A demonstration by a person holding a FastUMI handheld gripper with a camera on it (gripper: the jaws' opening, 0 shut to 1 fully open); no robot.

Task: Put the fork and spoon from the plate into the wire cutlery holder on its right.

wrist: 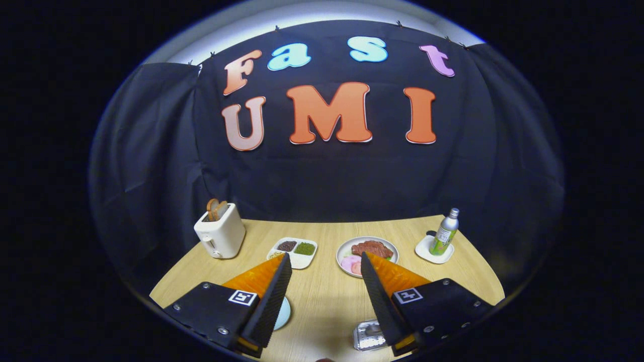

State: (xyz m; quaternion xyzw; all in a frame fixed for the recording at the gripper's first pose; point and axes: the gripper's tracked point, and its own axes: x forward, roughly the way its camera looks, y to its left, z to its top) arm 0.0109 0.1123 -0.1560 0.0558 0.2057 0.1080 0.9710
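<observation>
My gripper (325, 256) hangs open above the wooden table (322, 296), with bare wood in the wide gap between the two orange-and-black fingers. The rim of a pale blue plate (283, 312) peeks out from under the left finger, which hides most of it. Close to the base of the right finger lies a silvery wire cutlery holder (369, 336), partly covered by that finger. I cannot tell what lies on the blue plate.
Beyond the fingertips stand a white toaster (220, 235) with toast, a divided white dish (294, 250) of dark and green bits, a plate of meat (370, 251), and a green bottle (445, 233) on a white coaster. Black cloth walls the table's far edge.
</observation>
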